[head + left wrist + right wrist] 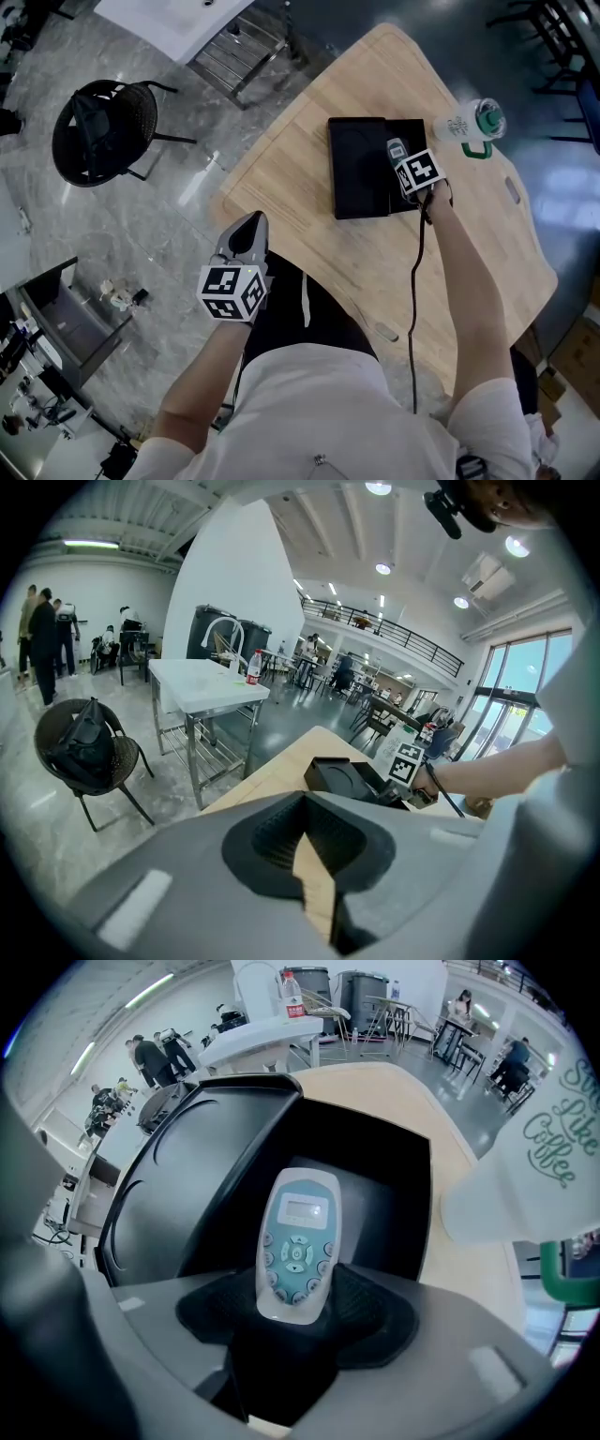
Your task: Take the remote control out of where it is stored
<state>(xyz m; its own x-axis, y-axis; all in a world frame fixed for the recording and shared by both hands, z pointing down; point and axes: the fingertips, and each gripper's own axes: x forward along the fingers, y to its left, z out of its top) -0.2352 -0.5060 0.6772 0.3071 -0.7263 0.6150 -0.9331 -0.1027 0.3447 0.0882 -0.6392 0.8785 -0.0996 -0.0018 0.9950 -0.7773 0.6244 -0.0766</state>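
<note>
A white remote control (298, 1241) with teal buttons sticks out of my right gripper (295, 1312), which is shut on its lower end. It hangs over the open compartment of a black storage box (375, 1176), whose lid (187, 1176) lies folded out to the left. In the head view the box (361, 169) sits mid-table, with the remote (396, 149) and my right gripper (399, 161) over its right half. My left gripper (249, 225) floats off the table's near-left edge, shut and empty. Past its jaws (314, 874) I can see the box (342, 777) at a distance.
The wooden table (309, 178) has a white cup with a green lid (473, 127) just right of the box, close to my right gripper. A black chair (103, 131) and a white metal-framed table (187, 23) stand on the floor at the left.
</note>
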